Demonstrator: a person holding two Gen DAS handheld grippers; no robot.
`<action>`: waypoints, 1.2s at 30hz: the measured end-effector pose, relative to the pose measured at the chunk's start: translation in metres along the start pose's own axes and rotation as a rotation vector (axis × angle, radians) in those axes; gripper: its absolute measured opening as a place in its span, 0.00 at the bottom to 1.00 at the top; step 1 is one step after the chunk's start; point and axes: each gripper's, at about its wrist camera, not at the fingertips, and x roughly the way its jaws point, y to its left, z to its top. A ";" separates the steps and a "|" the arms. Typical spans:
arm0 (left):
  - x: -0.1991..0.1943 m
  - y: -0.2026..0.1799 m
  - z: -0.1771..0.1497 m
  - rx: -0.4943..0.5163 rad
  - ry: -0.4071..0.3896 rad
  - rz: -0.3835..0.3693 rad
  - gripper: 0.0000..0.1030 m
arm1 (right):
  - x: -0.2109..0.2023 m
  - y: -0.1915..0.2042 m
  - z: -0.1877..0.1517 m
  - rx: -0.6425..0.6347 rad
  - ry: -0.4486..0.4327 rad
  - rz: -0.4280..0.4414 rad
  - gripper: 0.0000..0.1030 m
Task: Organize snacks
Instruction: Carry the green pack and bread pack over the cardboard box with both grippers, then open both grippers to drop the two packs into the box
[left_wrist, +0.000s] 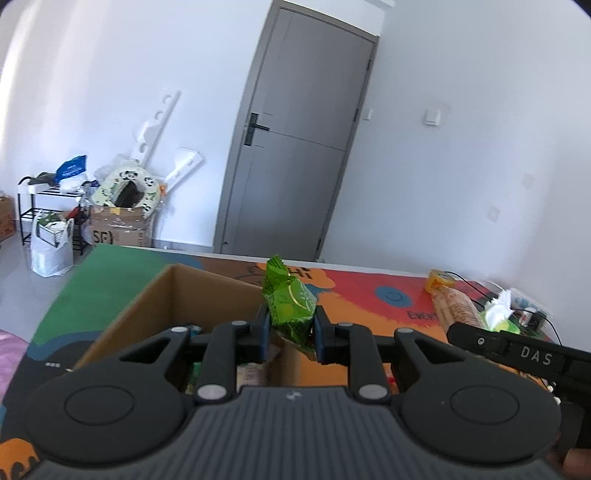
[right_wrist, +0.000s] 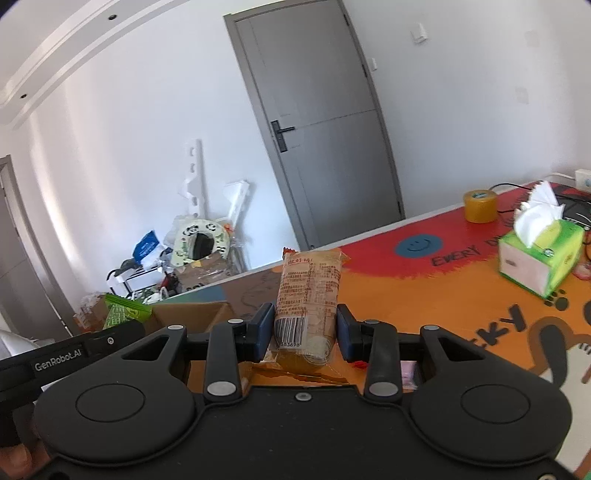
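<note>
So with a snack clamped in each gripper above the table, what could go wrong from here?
The green packet is pinched only at its lower part by the left gripper and could slip out short of the cardboard box. The right gripper squeezes the orange packet, so its contents might get crushed.

Right gripper: pads closed on a tan snack packet, held upright, barcode facing the camera. Left gripper at lower left carrying a green packet beside a cardboard box. Colourful surface: tissue box, yellow tape roll. Grey door behind.
</note>
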 end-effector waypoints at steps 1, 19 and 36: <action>-0.001 0.004 0.002 -0.004 -0.003 0.007 0.21 | 0.001 0.004 0.000 -0.005 -0.001 0.008 0.35; 0.007 0.059 0.008 -0.060 0.028 0.073 0.22 | 0.028 0.065 -0.001 -0.080 0.032 0.080 0.35; 0.000 0.088 0.012 -0.110 0.037 0.116 0.31 | 0.054 0.104 -0.006 -0.093 0.110 0.172 0.37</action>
